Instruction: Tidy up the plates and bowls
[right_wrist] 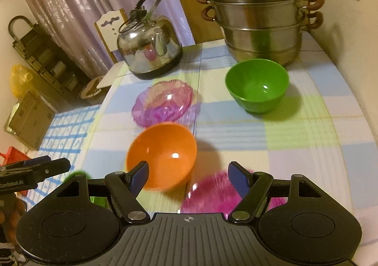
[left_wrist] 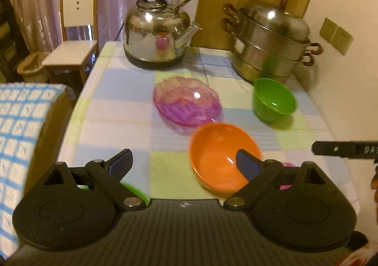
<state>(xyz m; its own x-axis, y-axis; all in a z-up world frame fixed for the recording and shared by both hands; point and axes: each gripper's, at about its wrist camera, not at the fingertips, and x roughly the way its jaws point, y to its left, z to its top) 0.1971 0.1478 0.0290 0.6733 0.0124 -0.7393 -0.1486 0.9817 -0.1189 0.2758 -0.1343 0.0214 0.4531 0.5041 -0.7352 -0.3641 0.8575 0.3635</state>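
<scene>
An orange bowl (left_wrist: pixel 219 154) (right_wrist: pixel 163 150) sits near the front of the checked tablecloth. Behind it lies a clear purple plate (left_wrist: pixel 186 102) (right_wrist: pixel 163 102). A green bowl (left_wrist: pixel 274 100) (right_wrist: pixel 257 84) stands to the right by the steamer. A second purple plate (right_wrist: pixel 212 192) lies at the front under my right gripper; a sliver of it (left_wrist: pixel 287 165) shows in the left wrist view. A green piece (left_wrist: pixel 135 191) (right_wrist: pixel 78 175) peeks out at the front left. My left gripper (left_wrist: pixel 183 162) is open and empty beside the orange bowl. My right gripper (right_wrist: pixel 189 176) is open and empty above the front purple plate.
A steel kettle (left_wrist: pixel 158 29) (right_wrist: pixel 148 46) and a stacked steel steamer pot (left_wrist: pixel 269 39) (right_wrist: pixel 259 13) stand at the back of the table. A blue-checked cloth (left_wrist: pixel 21 128) (right_wrist: pixel 63 128) covers something to the left. A chair (left_wrist: pixel 75 36) stands beyond the table's left edge.
</scene>
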